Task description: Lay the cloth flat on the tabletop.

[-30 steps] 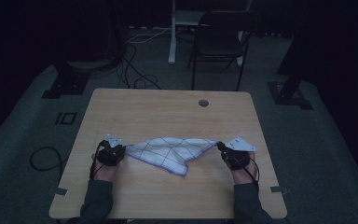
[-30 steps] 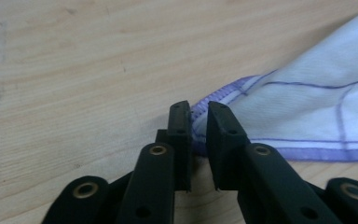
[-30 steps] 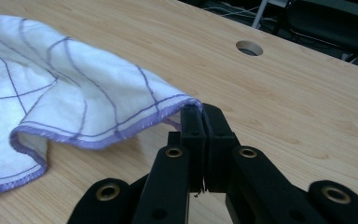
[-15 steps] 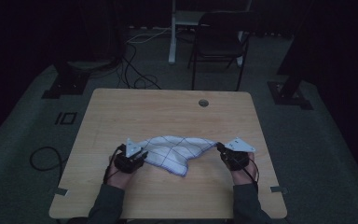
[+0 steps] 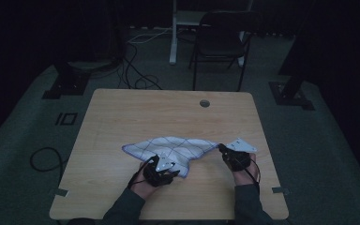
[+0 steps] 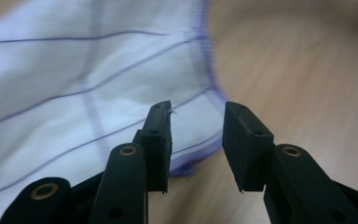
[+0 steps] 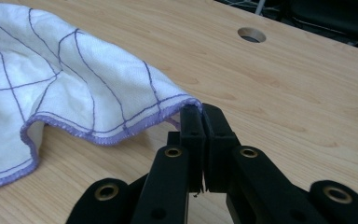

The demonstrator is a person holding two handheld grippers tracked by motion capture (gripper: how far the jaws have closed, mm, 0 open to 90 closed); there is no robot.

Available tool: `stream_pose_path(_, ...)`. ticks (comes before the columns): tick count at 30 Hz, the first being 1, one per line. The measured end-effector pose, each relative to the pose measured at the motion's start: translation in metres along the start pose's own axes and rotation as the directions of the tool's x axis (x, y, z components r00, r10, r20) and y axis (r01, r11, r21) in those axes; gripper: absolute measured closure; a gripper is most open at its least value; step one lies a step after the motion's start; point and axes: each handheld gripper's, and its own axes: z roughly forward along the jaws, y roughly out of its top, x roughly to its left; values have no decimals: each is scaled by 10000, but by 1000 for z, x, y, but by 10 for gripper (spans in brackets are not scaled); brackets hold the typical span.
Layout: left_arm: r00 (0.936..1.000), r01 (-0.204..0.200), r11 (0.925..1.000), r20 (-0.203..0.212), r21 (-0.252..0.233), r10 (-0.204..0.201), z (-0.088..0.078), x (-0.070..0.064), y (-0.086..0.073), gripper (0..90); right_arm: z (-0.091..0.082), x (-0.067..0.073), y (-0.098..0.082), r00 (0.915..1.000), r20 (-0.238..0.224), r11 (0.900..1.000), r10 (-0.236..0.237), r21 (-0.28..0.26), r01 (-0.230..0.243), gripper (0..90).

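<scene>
A white cloth [image 5: 180,149] with purple grid lines and a purple hem lies spread across the near half of the wooden table [image 5: 145,112]. My left gripper [image 5: 165,161] sits at the cloth's near edge, by its middle. Its jaws have just been opening. In the left gripper view the left gripper [image 6: 196,112] stands open over the hem of the cloth [image 6: 74,88], with nothing pressed between the pads. My right gripper [image 5: 221,148] is at the cloth's right corner. The right gripper [image 7: 200,112] is shut on that hemmed corner of the cloth [image 7: 51,79], which lifts slightly off the table.
A round cable hole [image 5: 205,103] is in the table's far right part, also seen as the hole [image 7: 251,34]. A dark chair [image 5: 222,42] and a white post stand on the floor behind the table, with cables and stand bases at the sides.
My left gripper moved right, from the cloth's left end to the middle of its near edge, and its jaws opened and let go of the cloth. The right gripper stayed put.
</scene>
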Motion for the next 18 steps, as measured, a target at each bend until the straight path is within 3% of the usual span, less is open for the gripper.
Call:
stream_pose_path(7,9968,-608,9971,550,468,582,20,-13,1,605,4,-7,-5,9996,102,9994,253,222,-255,891)
stream_pose_path(12,9926,-938,9939,826,573,889,25,-18,-1,587,4,-9,-6,9992,177,9990,365,260,-369,888)
stream_pose_path(15,9924,-1060,9917,711,724,1009,27,-19,-2,589,5,-9,-7,9991,183,9988,379,306,-385,885)
stream_pose_path(18,9941,-1028,9907,443,886,992,28,-17,0,689,5,-9,-6,9993,156,9990,346,291,-350,872)
